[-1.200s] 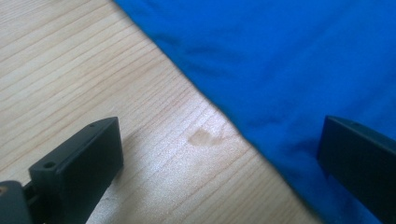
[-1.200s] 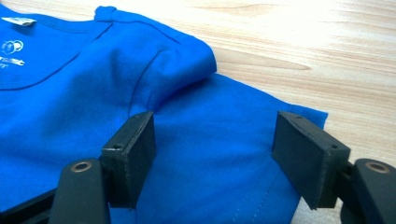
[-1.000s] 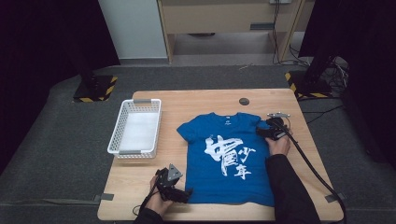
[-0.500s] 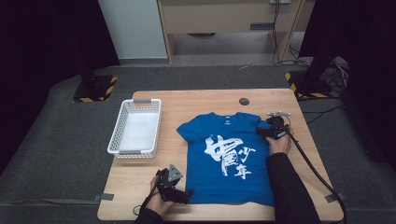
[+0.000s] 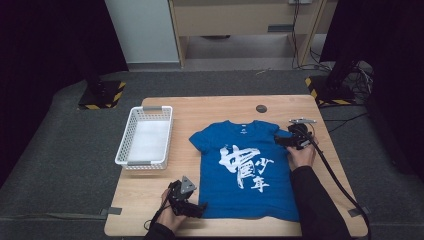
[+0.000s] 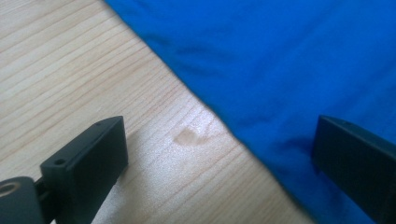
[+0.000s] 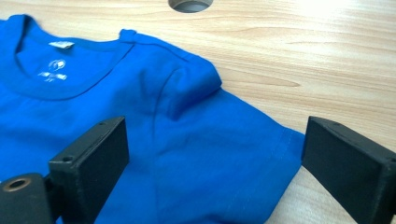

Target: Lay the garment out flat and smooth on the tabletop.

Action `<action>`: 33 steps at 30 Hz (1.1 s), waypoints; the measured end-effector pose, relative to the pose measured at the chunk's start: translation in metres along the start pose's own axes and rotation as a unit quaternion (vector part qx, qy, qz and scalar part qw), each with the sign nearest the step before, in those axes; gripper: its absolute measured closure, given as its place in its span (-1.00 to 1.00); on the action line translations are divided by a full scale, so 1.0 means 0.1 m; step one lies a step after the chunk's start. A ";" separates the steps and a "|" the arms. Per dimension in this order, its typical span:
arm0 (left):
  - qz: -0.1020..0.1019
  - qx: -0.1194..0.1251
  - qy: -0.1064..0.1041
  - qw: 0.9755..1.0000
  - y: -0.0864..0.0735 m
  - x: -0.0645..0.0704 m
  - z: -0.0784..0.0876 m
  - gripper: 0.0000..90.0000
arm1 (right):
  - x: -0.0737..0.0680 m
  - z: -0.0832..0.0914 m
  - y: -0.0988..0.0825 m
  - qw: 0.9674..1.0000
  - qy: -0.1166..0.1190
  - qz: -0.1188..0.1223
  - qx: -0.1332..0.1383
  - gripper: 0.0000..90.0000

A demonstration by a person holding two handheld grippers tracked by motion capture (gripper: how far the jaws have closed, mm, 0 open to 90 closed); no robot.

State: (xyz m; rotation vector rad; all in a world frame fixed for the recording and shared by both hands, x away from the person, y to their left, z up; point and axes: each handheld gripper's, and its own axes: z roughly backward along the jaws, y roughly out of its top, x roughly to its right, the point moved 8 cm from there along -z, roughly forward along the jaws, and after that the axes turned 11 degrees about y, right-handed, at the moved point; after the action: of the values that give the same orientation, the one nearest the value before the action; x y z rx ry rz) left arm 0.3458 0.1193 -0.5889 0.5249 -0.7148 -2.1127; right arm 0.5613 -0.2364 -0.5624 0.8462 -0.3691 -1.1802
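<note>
From the high view, a blue T-shirt (image 5: 245, 170) lies flat on the wooden bench (image 5: 225, 107), with a white basket (image 5: 145, 137) just to its left. The left gripper (image 5: 196, 209) sits at the shirt's lower left corner and the right gripper (image 5: 281, 141) at its right sleeve.

In the left gripper view, the jaws stand apart, straddling the shirt's edge.

In the right gripper view, the jaws have just been opening and stand wide over the sleeve (image 7: 224, 154), not pressing it.

t-shirt (image 5: 245, 170) lies flat on the table (image 5: 210, 107), basket (image 5: 145, 137) to its left.
</note>
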 end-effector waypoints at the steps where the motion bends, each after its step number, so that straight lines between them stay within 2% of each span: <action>1: 0.003 -0.001 -0.001 1.000 0.00 0.00 0.00 -0.91 | -0.02 0.02 0.00 1.000 0.000 0.005 -0.001 -0.84; 6: 0.023 -0.006 -0.007 1.000 0.02 -0.01 0.02 -0.85 | -0.13 0.09 -0.04 1.000 0.012 0.020 0.000 -0.85; 10: 0.028 -0.007 -0.010 1.000 0.03 -0.01 0.02 -0.83 | -0.20 0.15 -0.04 0.999 0.021 0.025 0.004 -0.85; 21: 0.031 0.003 -0.006 1.000 0.08 -0.03 0.03 -0.81 | -0.29 0.36 -0.08 0.999 0.036 0.034 0.012 -0.85; 33: 0.041 0.019 0.000 0.999 0.13 -0.10 0.07 -0.81 | -0.39 0.48 -0.21 0.998 0.052 0.044 0.011 -0.86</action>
State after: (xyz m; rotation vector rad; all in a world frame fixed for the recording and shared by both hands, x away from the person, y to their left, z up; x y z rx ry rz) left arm 0.3552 0.1235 -0.5745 0.5080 -0.7645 -2.0261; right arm 0.5013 -0.2221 -0.5406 0.8986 -0.3307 -1.0475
